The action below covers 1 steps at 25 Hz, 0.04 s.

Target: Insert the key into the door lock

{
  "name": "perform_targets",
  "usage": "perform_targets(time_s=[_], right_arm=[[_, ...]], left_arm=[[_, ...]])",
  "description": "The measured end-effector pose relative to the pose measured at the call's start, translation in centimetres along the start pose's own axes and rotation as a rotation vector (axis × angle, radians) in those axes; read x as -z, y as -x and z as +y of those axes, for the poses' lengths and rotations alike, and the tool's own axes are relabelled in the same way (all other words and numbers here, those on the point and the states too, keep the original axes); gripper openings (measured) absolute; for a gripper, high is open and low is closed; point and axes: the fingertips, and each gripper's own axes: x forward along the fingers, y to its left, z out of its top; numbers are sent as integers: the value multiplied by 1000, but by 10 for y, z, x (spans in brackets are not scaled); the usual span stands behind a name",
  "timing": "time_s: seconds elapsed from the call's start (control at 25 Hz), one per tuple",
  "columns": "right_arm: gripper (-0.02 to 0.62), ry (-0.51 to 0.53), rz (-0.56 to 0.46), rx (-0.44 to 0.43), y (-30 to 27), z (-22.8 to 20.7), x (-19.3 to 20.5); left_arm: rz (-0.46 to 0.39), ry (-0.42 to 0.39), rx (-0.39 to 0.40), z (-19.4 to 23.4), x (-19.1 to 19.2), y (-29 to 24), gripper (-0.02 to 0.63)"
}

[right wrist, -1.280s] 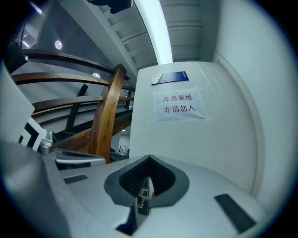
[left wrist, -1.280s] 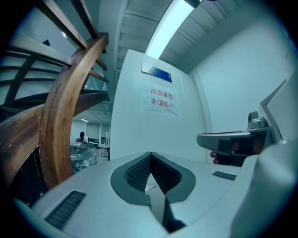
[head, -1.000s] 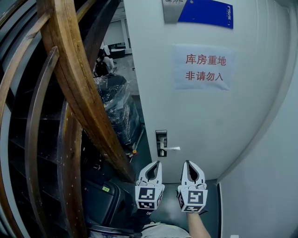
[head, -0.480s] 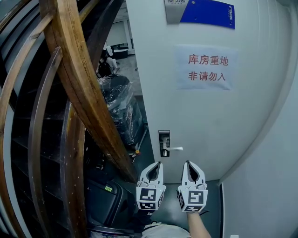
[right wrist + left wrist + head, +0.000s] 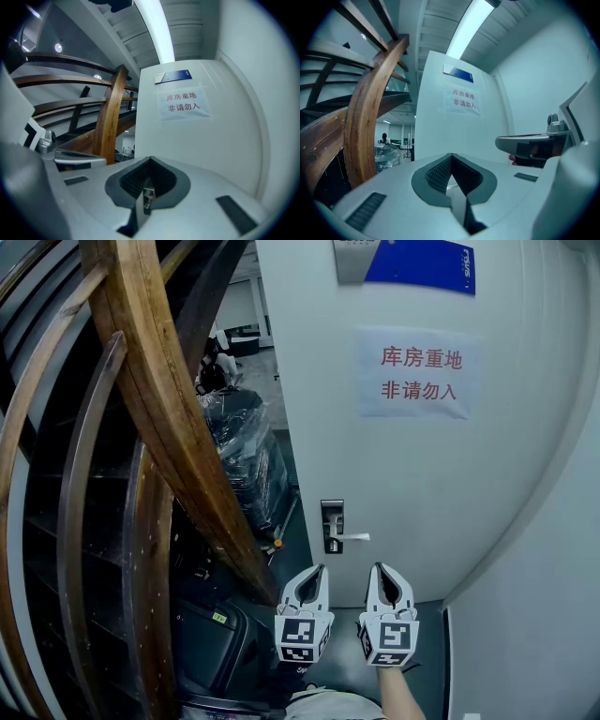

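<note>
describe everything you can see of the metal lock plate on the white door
The upright rectangular dark-and-silver metal lock plate sits near the left edge of the white door, below the white paper notice. A slim silver lever handle juts from it toward the right, level. A spot under the lever may be the keyhole; too small to tell. Nothing touches it: the left claw and right claw hang below, apart from it.

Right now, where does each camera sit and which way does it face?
Head view: on the head, facing down at door, left claw, right claw, forearm.
Left gripper view: on left claw, along shut jaws toward door; right claw alongside.
Right gripper view: on right claw, jaws shut on key, facing door.
All share the paper sign.
</note>
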Motion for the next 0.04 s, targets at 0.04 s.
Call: perform_targets(time_s=[0.04], right_arm=[[5,0,0,0,0,0,0]], left_arm=[[0,0,0,0,0,0,2]])
